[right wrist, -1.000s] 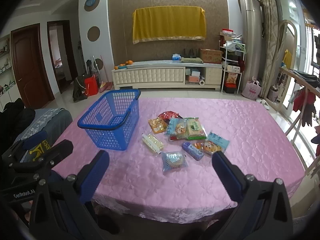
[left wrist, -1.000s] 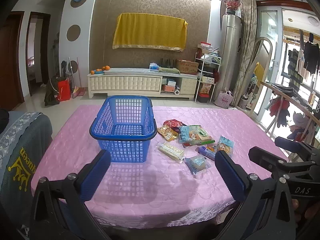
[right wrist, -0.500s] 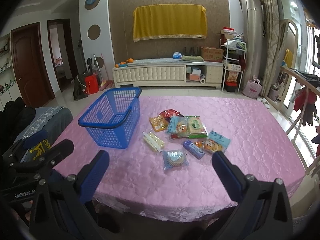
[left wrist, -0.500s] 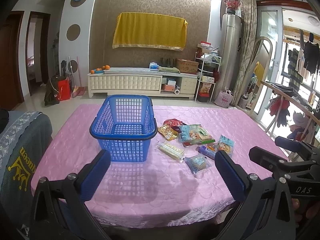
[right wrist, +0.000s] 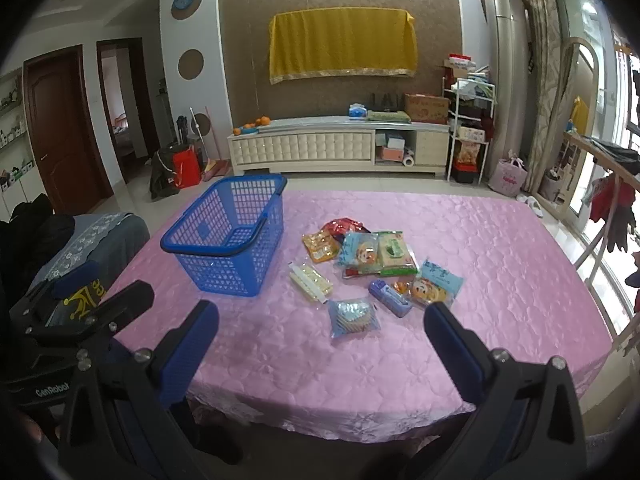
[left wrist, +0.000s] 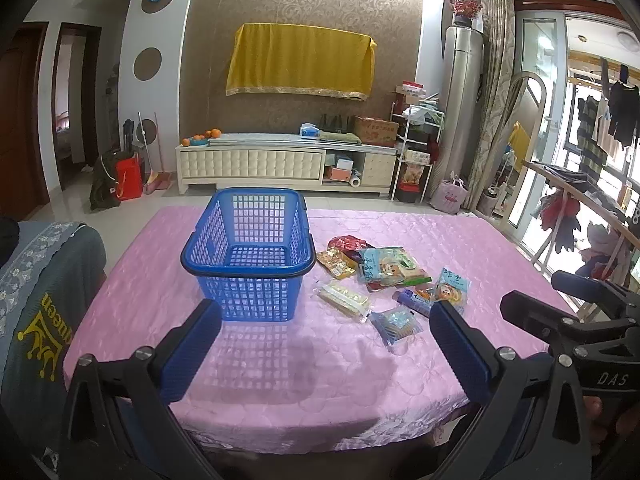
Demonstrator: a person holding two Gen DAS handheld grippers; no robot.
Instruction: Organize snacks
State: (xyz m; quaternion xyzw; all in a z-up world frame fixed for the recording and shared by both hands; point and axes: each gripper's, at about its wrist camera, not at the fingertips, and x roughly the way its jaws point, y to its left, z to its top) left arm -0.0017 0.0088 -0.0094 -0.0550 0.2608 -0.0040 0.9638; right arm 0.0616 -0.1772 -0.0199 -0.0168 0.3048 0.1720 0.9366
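An empty blue plastic basket (left wrist: 248, 256) (right wrist: 230, 236) stands on the pink table cloth (left wrist: 280, 360) (right wrist: 500, 264). Right of it lie several snack packs: a clear pack of pale biscuits (left wrist: 344, 298) (right wrist: 310, 280), a blue-striped pack (left wrist: 396, 322) (right wrist: 353, 317), a purple bar (right wrist: 390, 298), an orange pack (right wrist: 320, 245) and cartoon-printed bags (left wrist: 386, 266) (right wrist: 436, 280). My left gripper (left wrist: 324, 310) is open and empty, held before the table's near edge. My right gripper (right wrist: 320, 312) is open and empty, also short of the near edge.
A chair with a grey cover (left wrist: 36, 292) stands at the table's left. A white TV cabinet (left wrist: 280, 164) lines the far wall. A drying rack with clothes (left wrist: 580, 216) is at the right. The other gripper's body shows in each view's lower corner.
The right gripper has moved slightly forward toward the table; the snacks and basket look a little closer. The left gripper has barely moved.
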